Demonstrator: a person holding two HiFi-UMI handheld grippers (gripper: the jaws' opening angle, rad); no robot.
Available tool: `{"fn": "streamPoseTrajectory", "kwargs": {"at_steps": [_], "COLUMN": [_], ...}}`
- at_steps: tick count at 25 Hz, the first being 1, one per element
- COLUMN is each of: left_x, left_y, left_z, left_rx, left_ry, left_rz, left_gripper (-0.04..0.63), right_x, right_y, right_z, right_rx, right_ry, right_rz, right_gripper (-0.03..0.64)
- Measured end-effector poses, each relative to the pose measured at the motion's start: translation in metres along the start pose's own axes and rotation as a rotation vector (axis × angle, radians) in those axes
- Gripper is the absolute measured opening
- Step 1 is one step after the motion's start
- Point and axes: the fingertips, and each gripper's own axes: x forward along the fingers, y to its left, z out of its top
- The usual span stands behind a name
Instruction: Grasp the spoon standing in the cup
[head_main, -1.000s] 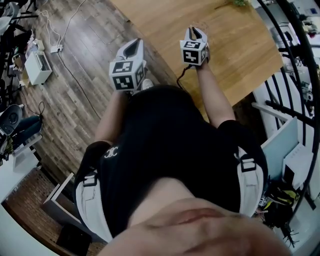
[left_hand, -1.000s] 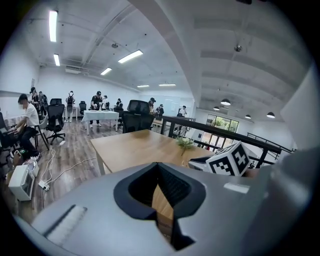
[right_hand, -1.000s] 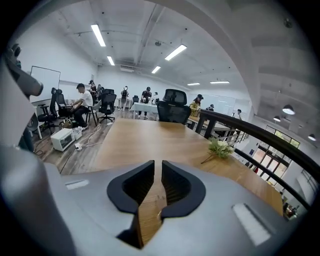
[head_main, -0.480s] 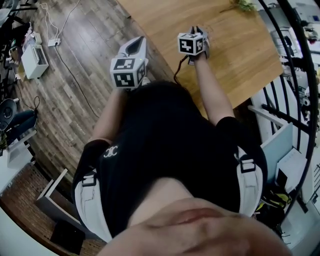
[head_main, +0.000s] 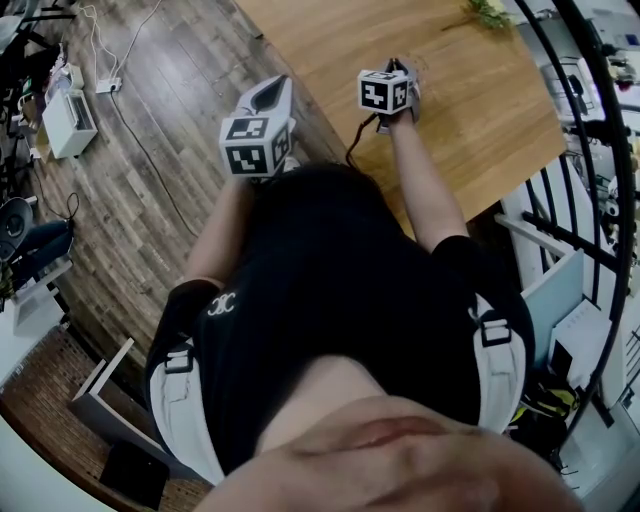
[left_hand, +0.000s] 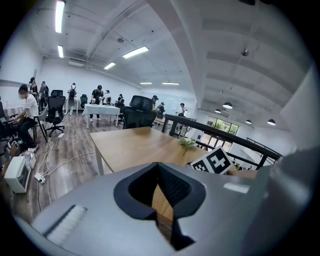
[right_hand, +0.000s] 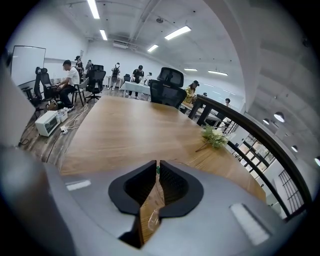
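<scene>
Little has moved: over the last second the right gripper (right_hand: 157, 164) has crept slightly farther out over the table (head_main: 470, 110), and in the last half second both tools sit in almost the same place. From above, a dark plank floor (head_main: 150, 200) fills the left side and the wide wooden table runs across the upper middle. A person (head_main: 340, 300) in a black top stands at the table's near edge, arms forward, with a gripper in each hand. The left gripper (left_hand: 157, 164) hangs over the floor just beside the table edge. Its jaws are pressed together at the tips with nothing between them. The right gripper is over the table top, its jaws drawn almost together with only a thin slit left. A small leafy sprig (right_hand: 214, 137) lies well ahead of it on the wood. Neither task object is plain in any view. The best clue is a glossy clear shape low in the right jaws' gap, which I take for the cup (right_hand: 152, 217), and a tiny green piece pinched at the tips, which I take for the spoon (right_hand: 157, 169), though both are too small to be sure. On that reading the grasp looks made, with the spoon's handle clamped while its lower end stands in the cup. What else the cup holds does not show.
</scene>
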Motion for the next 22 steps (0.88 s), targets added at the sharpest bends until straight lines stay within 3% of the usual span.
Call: {"fn": "streamPoseTrajectory", "kwargs": {"at_steps": [22], "left_x": [0.02], "left_y": [-0.014], "left_z": [-0.005], "left_rx": [0.02], "left_ry": [0.045], "left_rz": [-0.066], "left_gripper": [0.011], "right_x": [-0.047], "right_y": [-0.012], "right_z": [0.035], "right_rx": [0.084], "right_ry": [-0.193], "right_rz": [0.057], "right_gripper": [0.008]}}
